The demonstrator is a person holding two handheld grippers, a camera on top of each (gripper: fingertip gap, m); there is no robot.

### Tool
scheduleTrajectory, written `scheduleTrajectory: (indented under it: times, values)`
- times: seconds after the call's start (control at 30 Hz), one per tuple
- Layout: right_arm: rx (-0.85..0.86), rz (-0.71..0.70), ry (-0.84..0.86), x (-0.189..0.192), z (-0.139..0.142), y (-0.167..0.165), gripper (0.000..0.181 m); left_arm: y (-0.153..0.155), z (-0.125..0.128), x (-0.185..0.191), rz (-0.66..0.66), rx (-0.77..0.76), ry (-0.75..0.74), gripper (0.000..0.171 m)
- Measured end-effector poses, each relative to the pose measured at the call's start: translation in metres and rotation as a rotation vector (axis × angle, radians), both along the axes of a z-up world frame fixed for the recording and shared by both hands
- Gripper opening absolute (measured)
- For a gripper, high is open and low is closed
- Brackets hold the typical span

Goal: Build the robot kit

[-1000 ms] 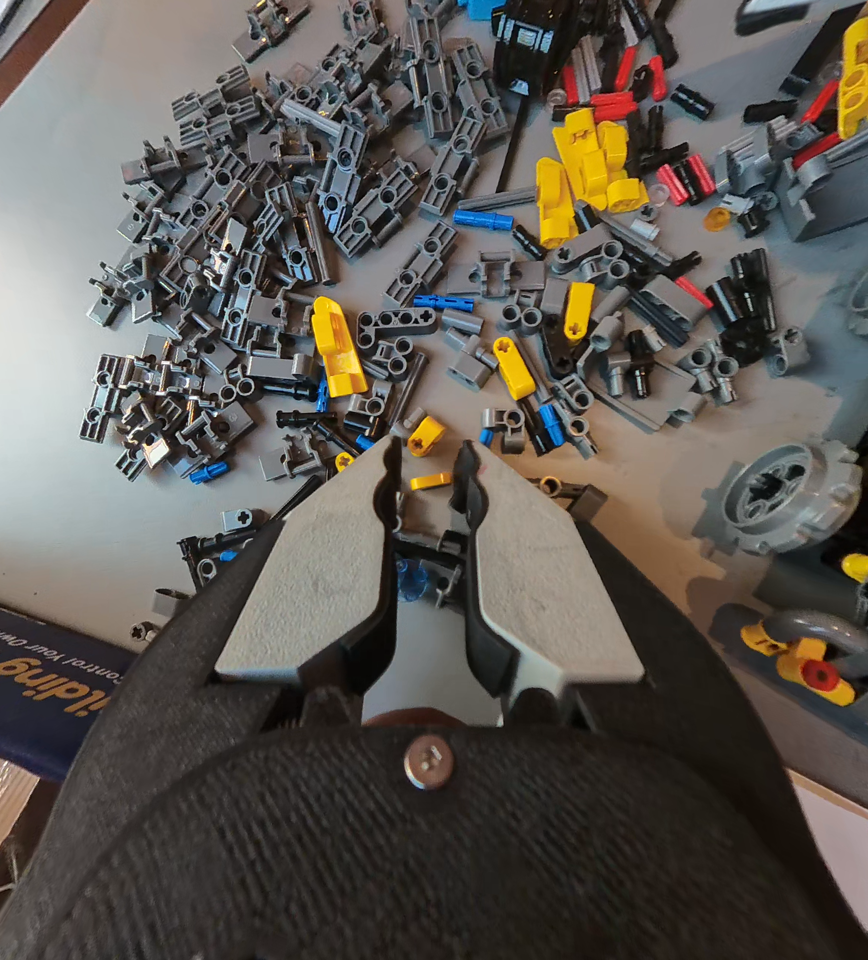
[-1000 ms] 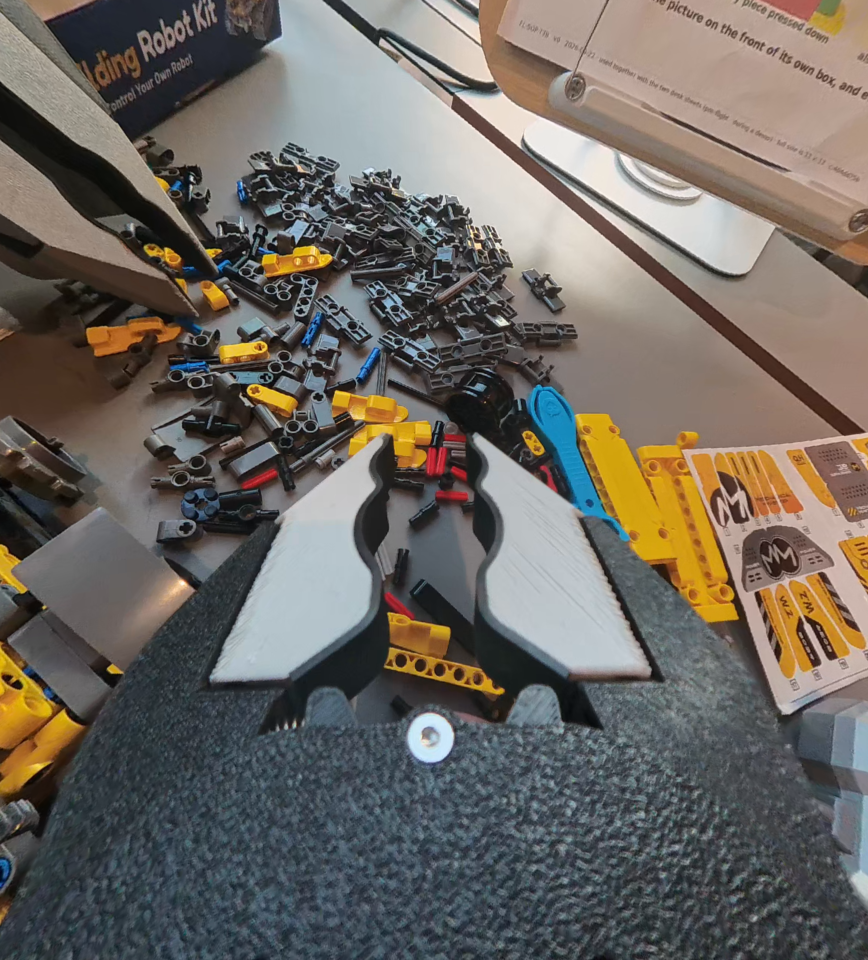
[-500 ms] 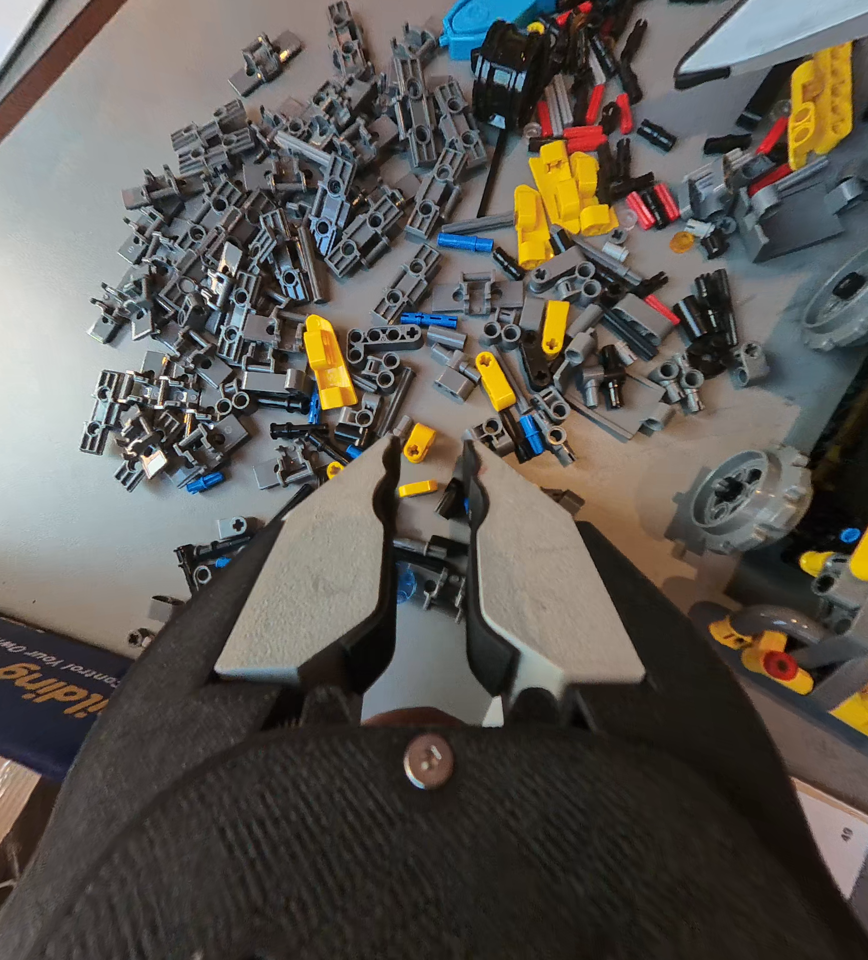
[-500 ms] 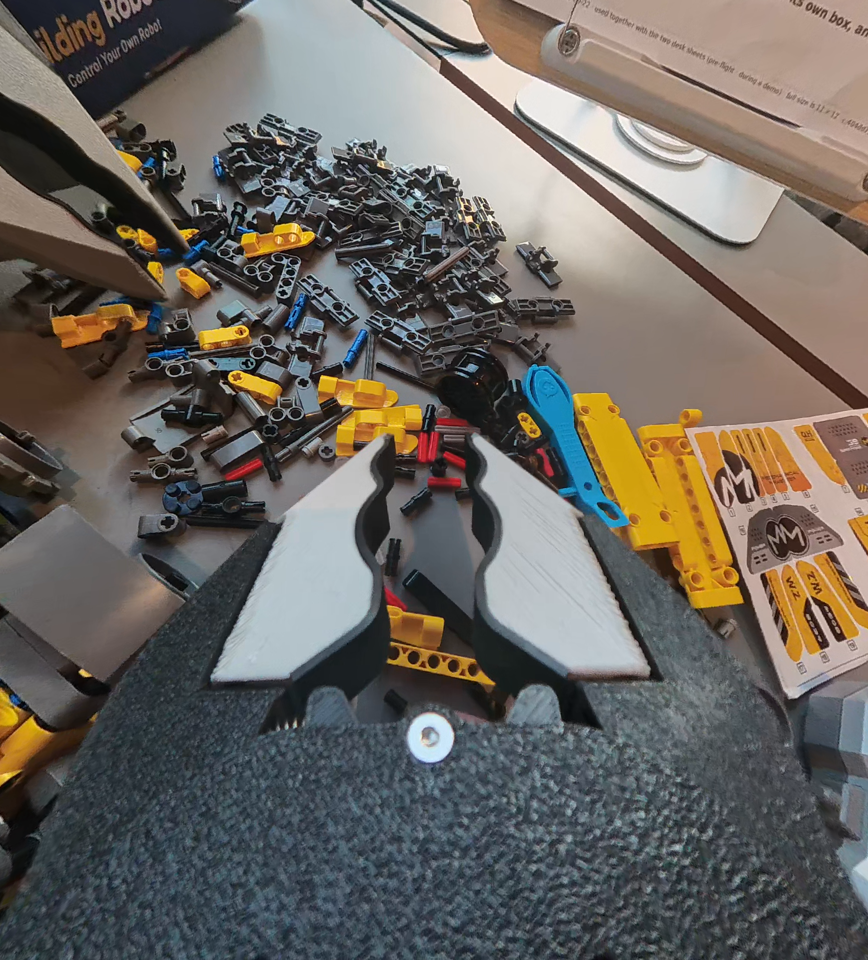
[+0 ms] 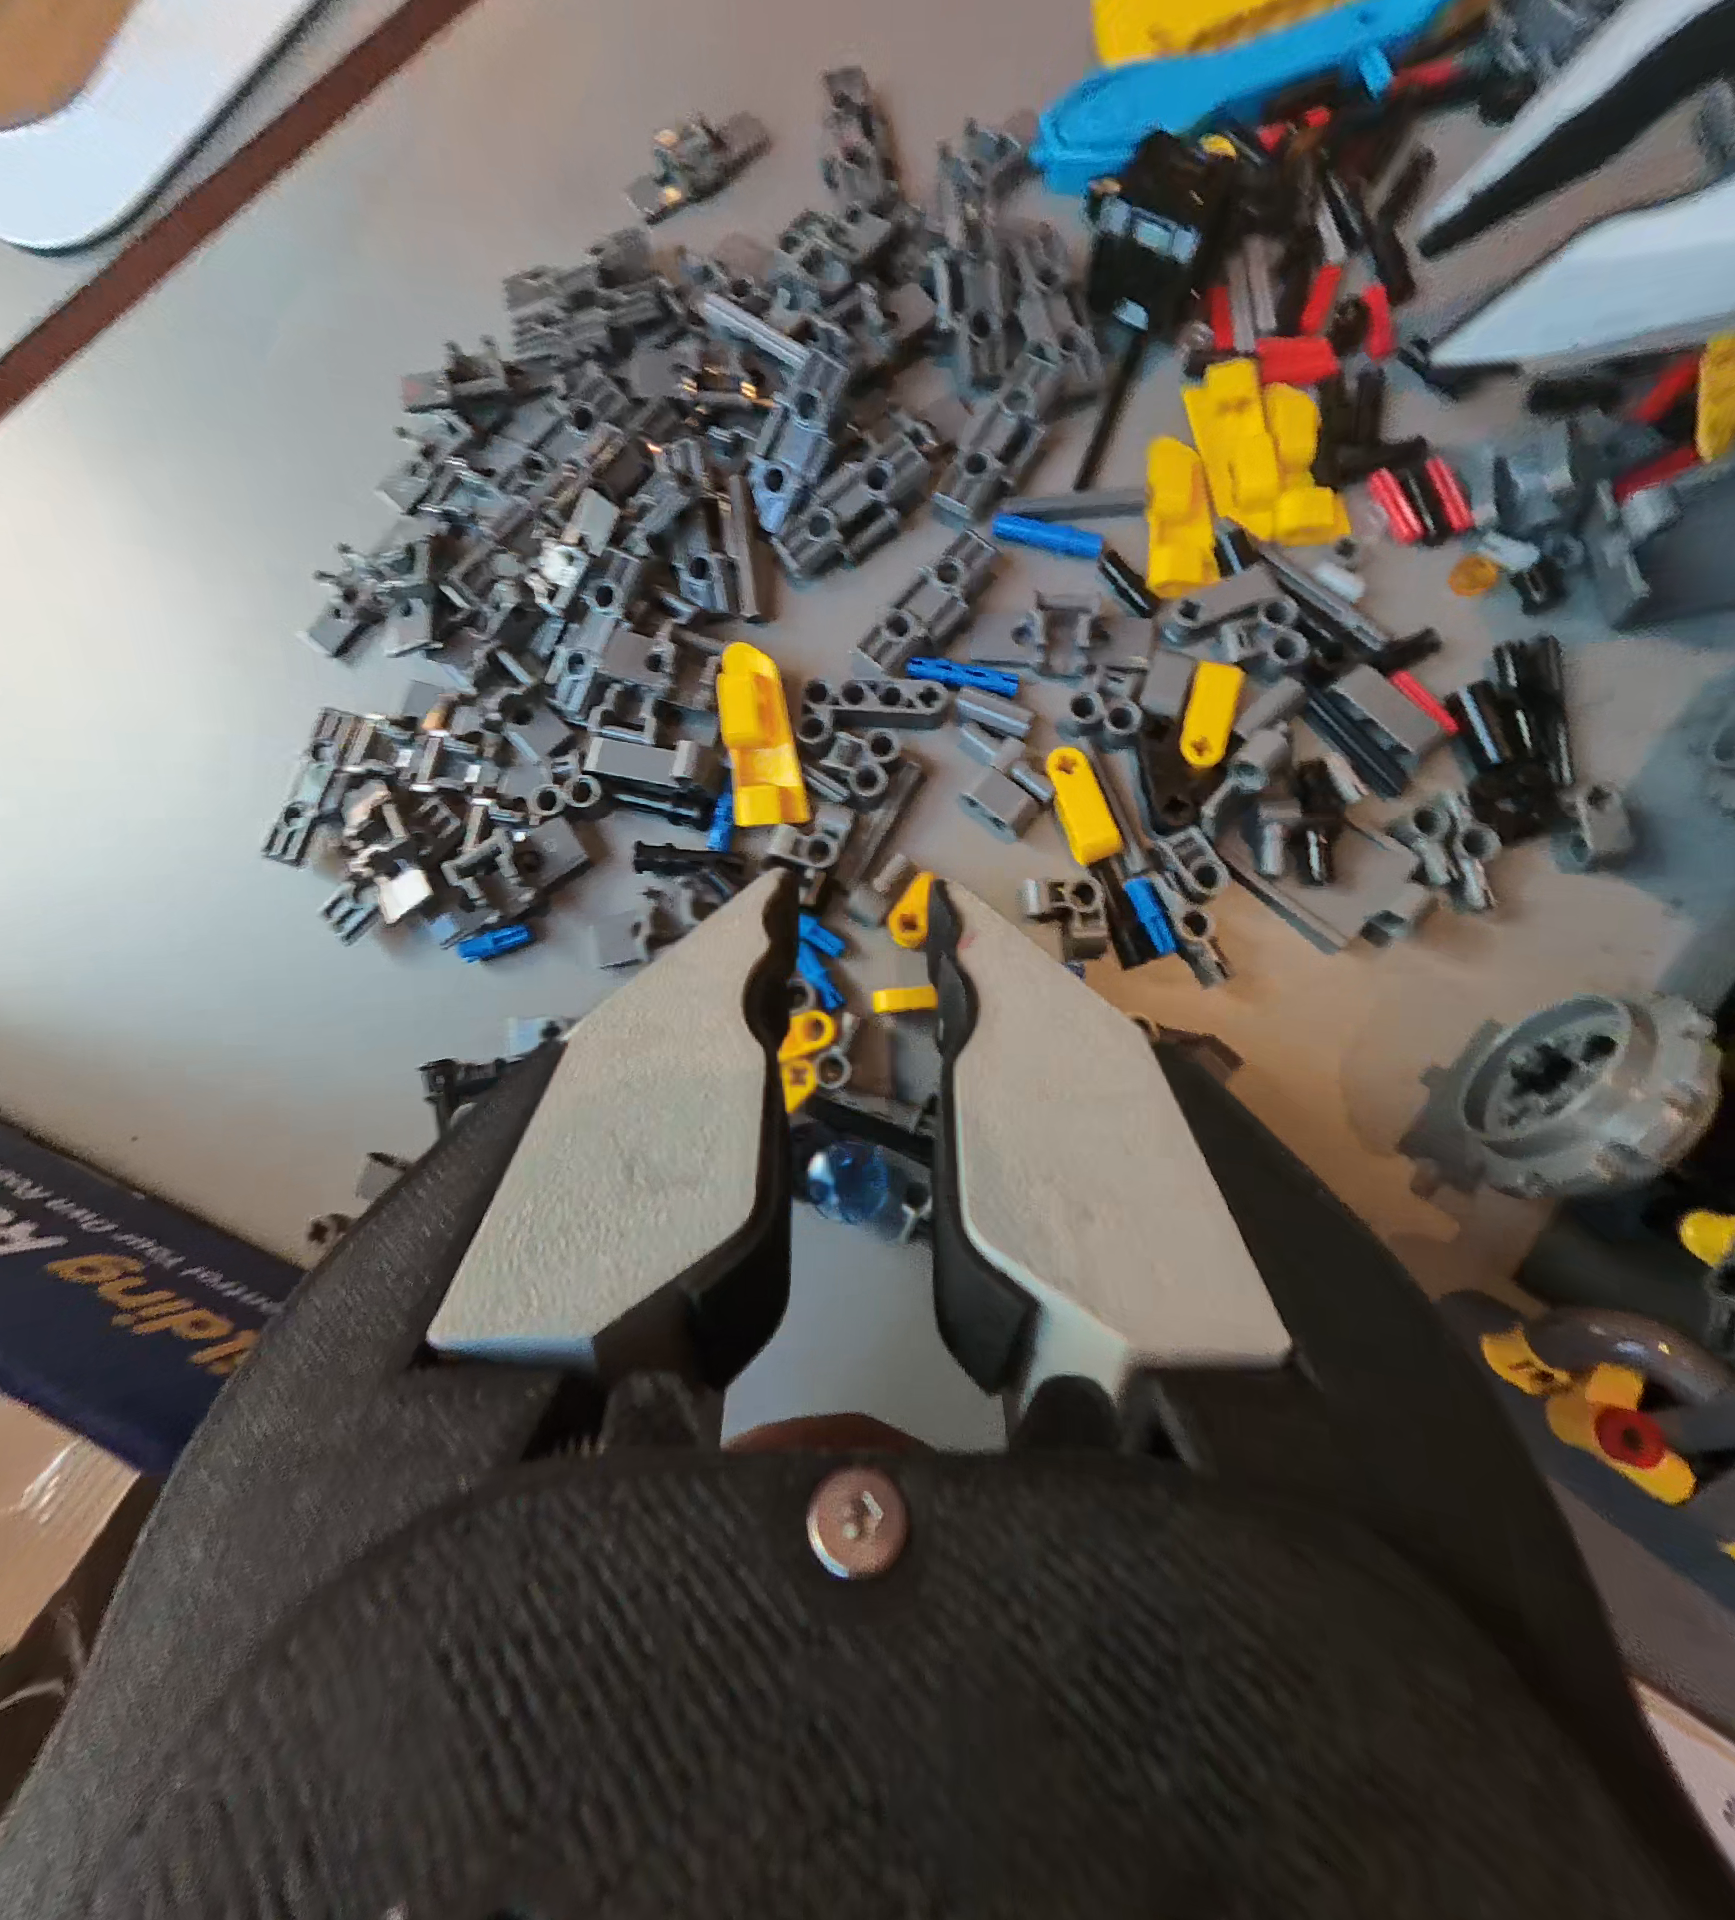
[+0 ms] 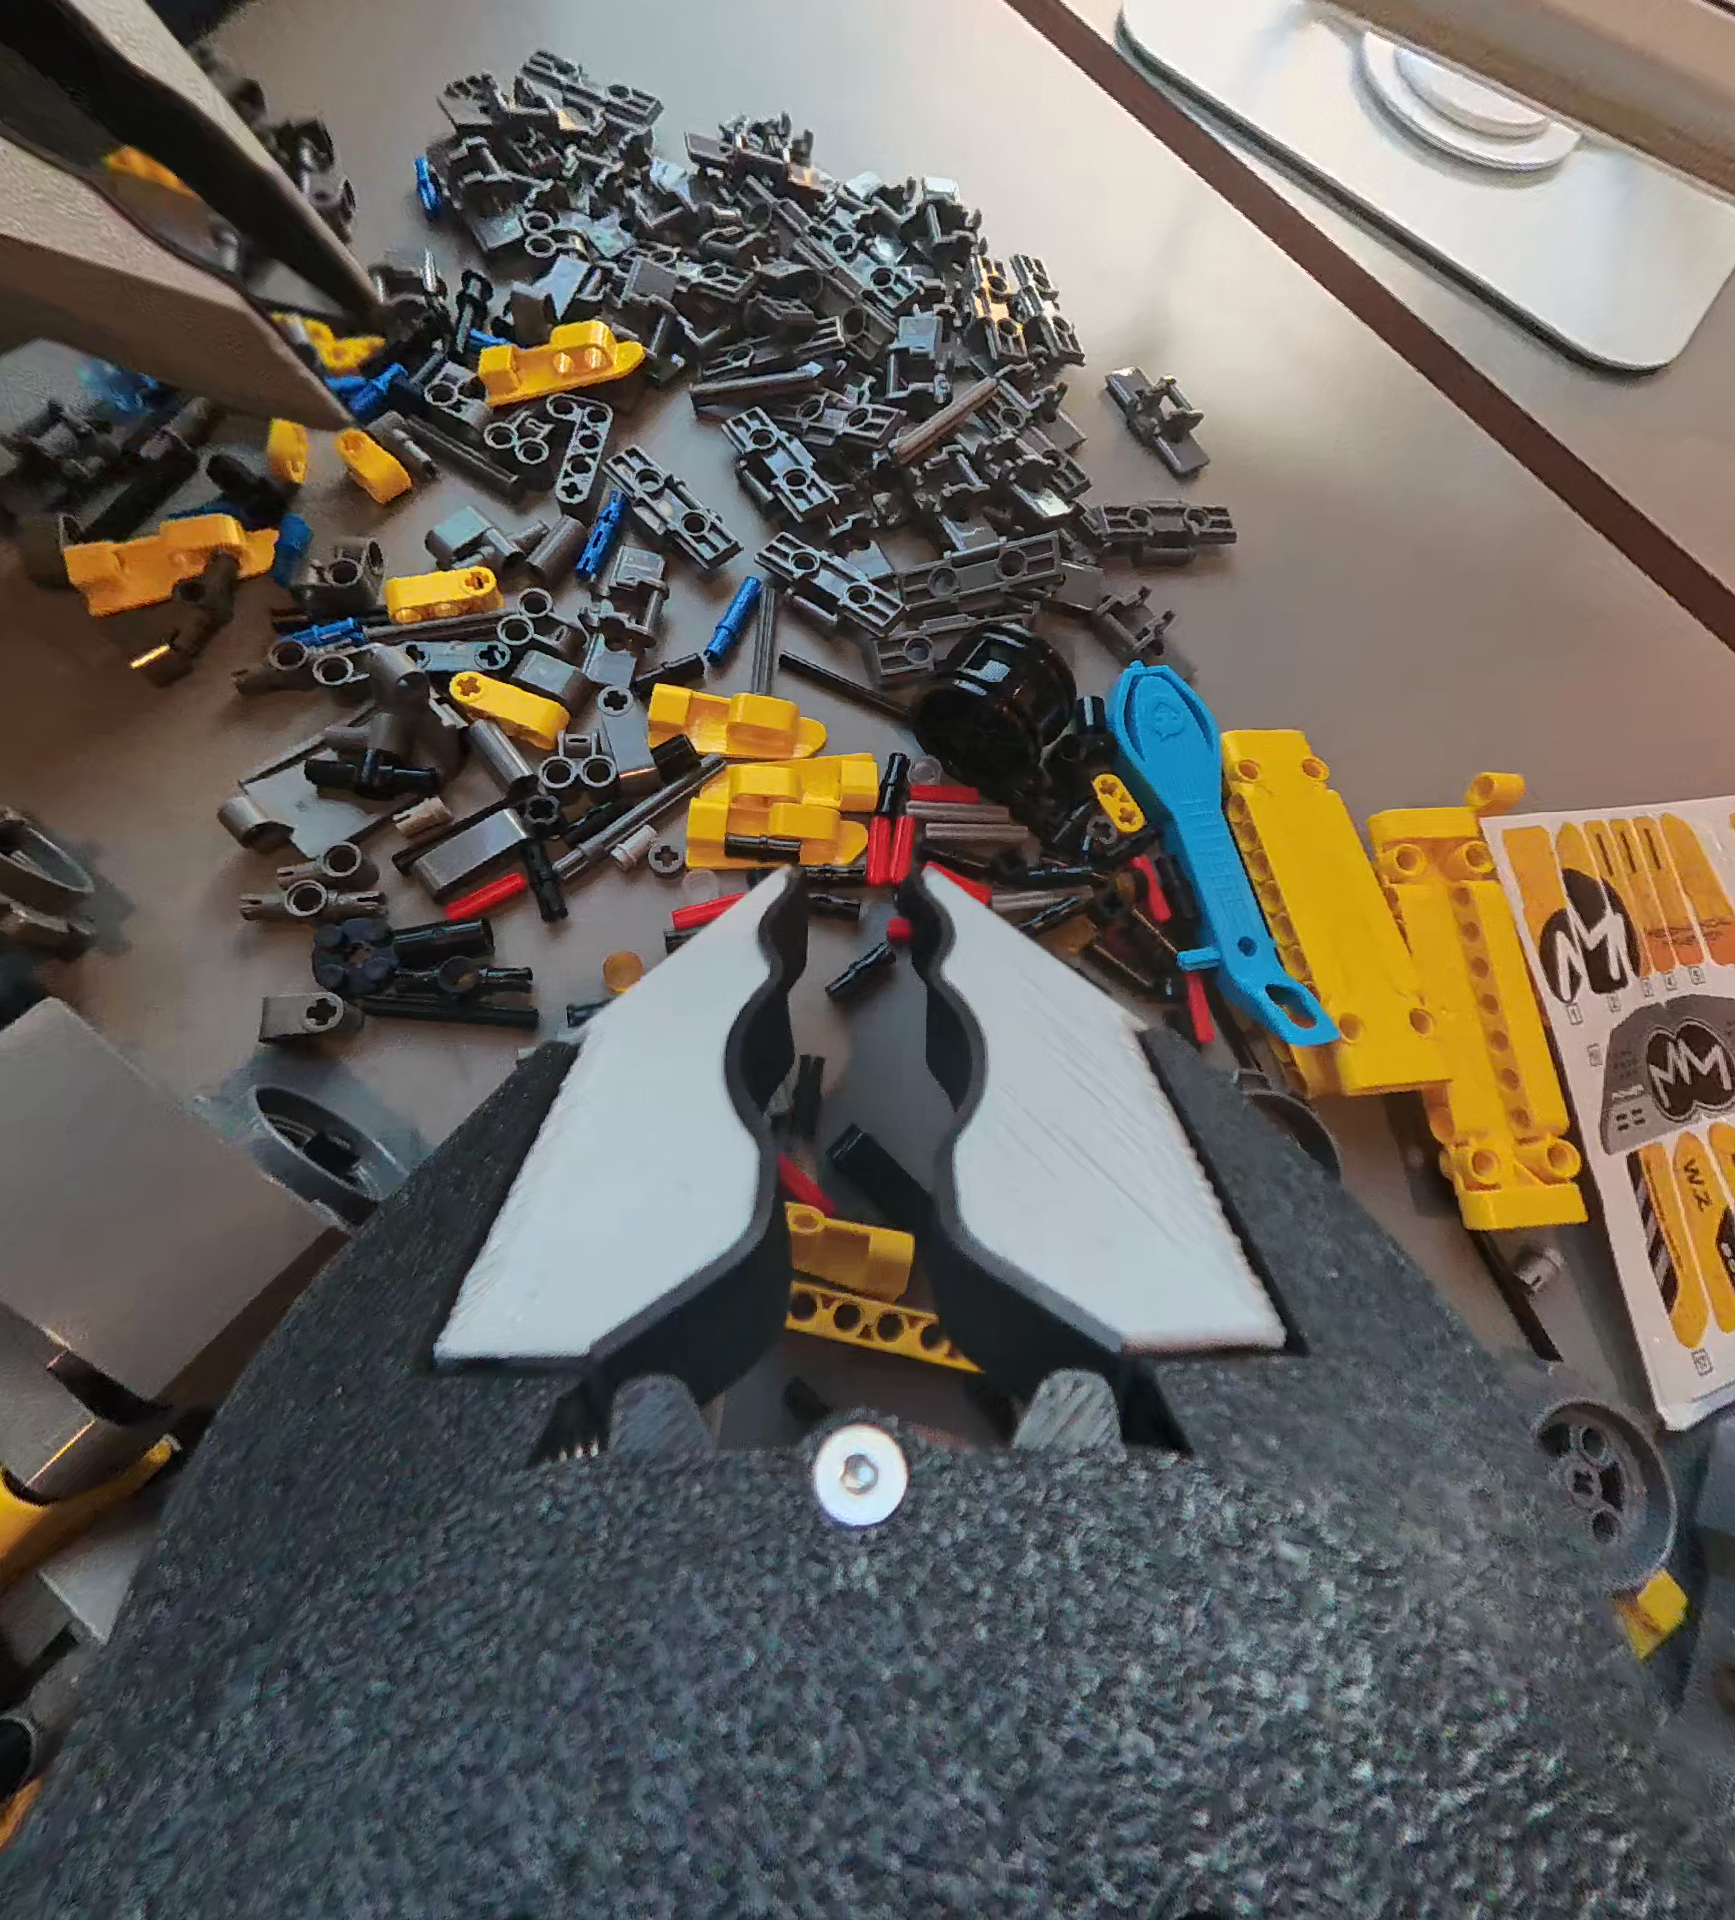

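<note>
Both grippers hang empty, jaws narrowly parted: the left gripper (image 5: 858, 904) has crept forward over small yellow connectors (image 5: 910, 914) mid-table (image 5: 115, 831); the right gripper (image 6: 858, 899) has neared red pins (image 6: 889, 836).

Grey table (image 5: 167, 727) carries a loose heap of small dark grey plastic building pieces (image 5: 634, 540), mixed with yellow, blue, red, black ones. Blue tool (image 6: 1206, 873), yellow beams (image 6: 1362, 956), sticker sheet (image 6: 1694, 1060), grey toothed wheel (image 5: 1559, 1101) alongside.
</note>
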State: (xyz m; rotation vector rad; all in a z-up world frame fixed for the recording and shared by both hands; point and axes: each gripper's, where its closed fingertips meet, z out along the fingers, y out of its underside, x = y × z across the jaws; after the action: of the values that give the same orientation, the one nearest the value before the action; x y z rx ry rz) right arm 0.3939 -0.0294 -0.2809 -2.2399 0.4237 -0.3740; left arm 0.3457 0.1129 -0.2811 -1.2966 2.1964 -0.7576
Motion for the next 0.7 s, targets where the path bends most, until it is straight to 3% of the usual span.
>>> scheduleTrajectory:
  times: [0.23,0.37,0.57,0.7]
  values:
    - [0.008,0.053,0.044,0.004,-0.001,0.021,0.021,0.024,0.024,0.016,0.181,-0.137,-0.098,0.022]
    - [-0.063,0.055,0.068,0.002,-0.018,0.018,0.013,0.032,0.020,0.016,0.224,-0.166,-0.067,0.019]
    - [-0.097,-0.056,0.016,0.018,-0.015,-0.001,0.009,0.046,0.010,0.013,0.234,-0.119,-0.017,0.017]
    - [0.038,0.015,0.065,0.004,0.003,0.016,0.013,0.045,0.002,0.009,0.212,-0.120,0.034,0.022]
